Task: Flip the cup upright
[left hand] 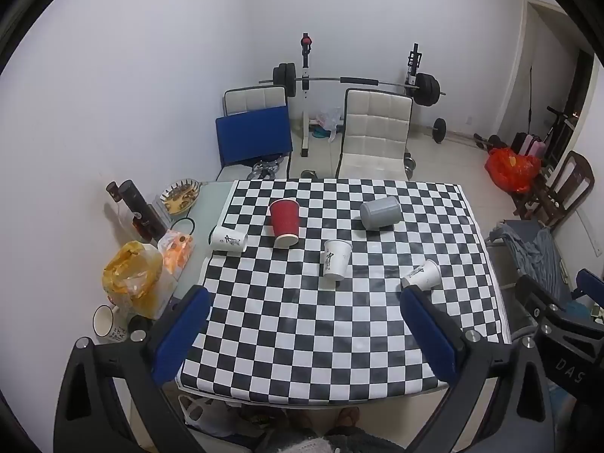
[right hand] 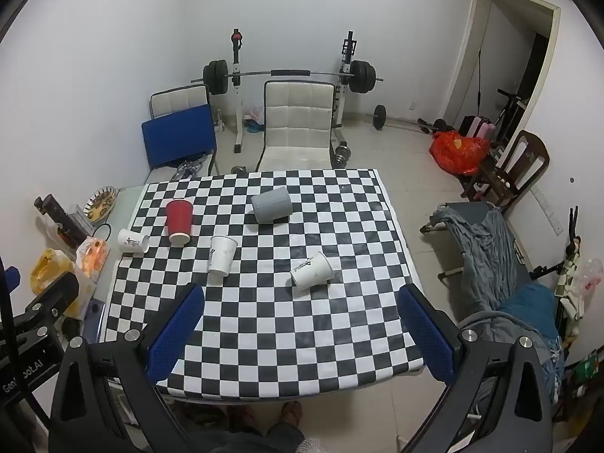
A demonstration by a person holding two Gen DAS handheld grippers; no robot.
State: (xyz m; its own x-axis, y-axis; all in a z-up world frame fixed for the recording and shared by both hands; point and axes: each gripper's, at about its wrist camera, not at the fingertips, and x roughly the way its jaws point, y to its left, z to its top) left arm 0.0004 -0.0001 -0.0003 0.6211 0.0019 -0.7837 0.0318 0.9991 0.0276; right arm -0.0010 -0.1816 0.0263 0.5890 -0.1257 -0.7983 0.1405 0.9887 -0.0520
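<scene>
Several cups stand or lie on a black-and-white checkered table (left hand: 302, 339) (right hand: 283, 339). A red cup (left hand: 285, 222) (right hand: 179, 221) stands upside down. A grey cup (left hand: 380, 213) (right hand: 271, 204) lies on its side. One white cup (left hand: 336, 259) (right hand: 222, 250) stands upright at the middle. Another white cup (left hand: 422, 274) (right hand: 312, 270) lies on its side at the right. A third white cup (left hand: 228, 239) (right hand: 133, 241) lies at the left edge. My left gripper (left hand: 304, 304) and right gripper (right hand: 302, 302) are both open and empty, held above the near table edge.
Bags (left hand: 132, 279), a mug (left hand: 104, 322), dark bottles (left hand: 139, 207) and a bowl (left hand: 180, 196) crowd the table's left strip. Two white chairs (left hand: 373, 132) and a barbell rack (left hand: 355, 83) stand behind the table. A cot with cloth (right hand: 490, 256) stands at the right.
</scene>
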